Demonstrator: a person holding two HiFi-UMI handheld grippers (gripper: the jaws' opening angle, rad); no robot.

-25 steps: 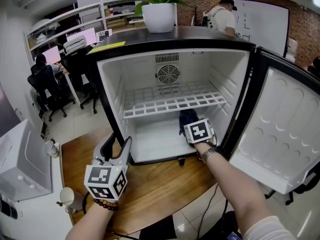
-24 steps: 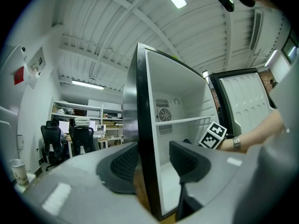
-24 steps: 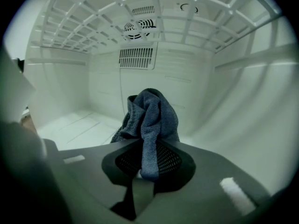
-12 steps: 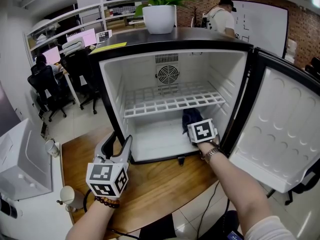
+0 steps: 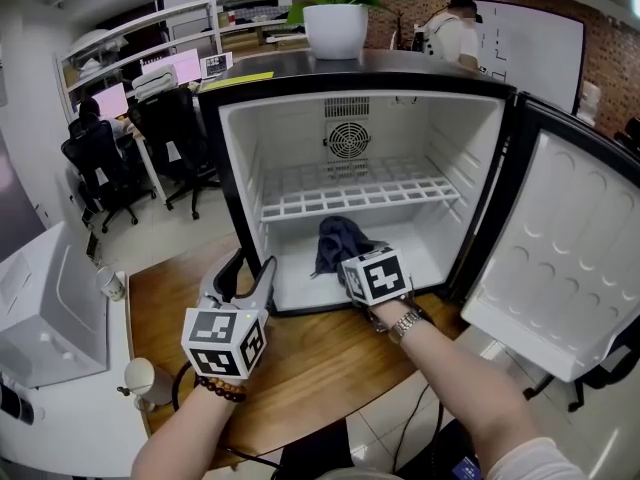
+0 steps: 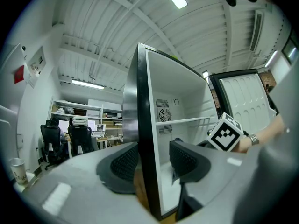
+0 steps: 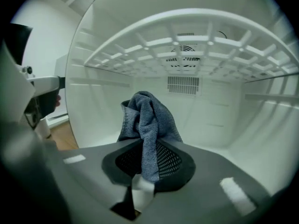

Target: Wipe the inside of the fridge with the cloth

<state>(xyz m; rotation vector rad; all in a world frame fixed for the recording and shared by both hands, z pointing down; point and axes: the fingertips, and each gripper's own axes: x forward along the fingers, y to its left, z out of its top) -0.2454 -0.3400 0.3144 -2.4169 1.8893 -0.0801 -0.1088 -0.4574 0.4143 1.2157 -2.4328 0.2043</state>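
The small fridge (image 5: 232, 168) stands open, its inside white with a wire shelf (image 5: 360, 200) across the middle. My right gripper (image 5: 350, 260) is on the fridge floor near the front, below the shelf, shut on a dark blue-grey cloth (image 5: 338, 240). In the right gripper view the cloth (image 7: 147, 125) rises bunched from the closed pads of that gripper (image 7: 148, 160). My left gripper (image 5: 245, 273) sits at the fridge's lower left front corner. Its jaws are open, and in the left gripper view the black front edge of the left wall (image 6: 142, 139) runs between the jaws of that gripper (image 6: 152, 164).
The fridge door (image 5: 560, 258) hangs open at the right. The fridge rests on a wooden platform (image 5: 300, 368). A white potted plant (image 5: 337, 28) stands on top. A white appliance (image 5: 40, 308) and a cup (image 5: 112, 283) are at the left; office chairs and people are behind.
My right gripper has slid left across the fridge floor with the cloth, from the right wall toward the middle front. The left gripper has stayed at the corner.
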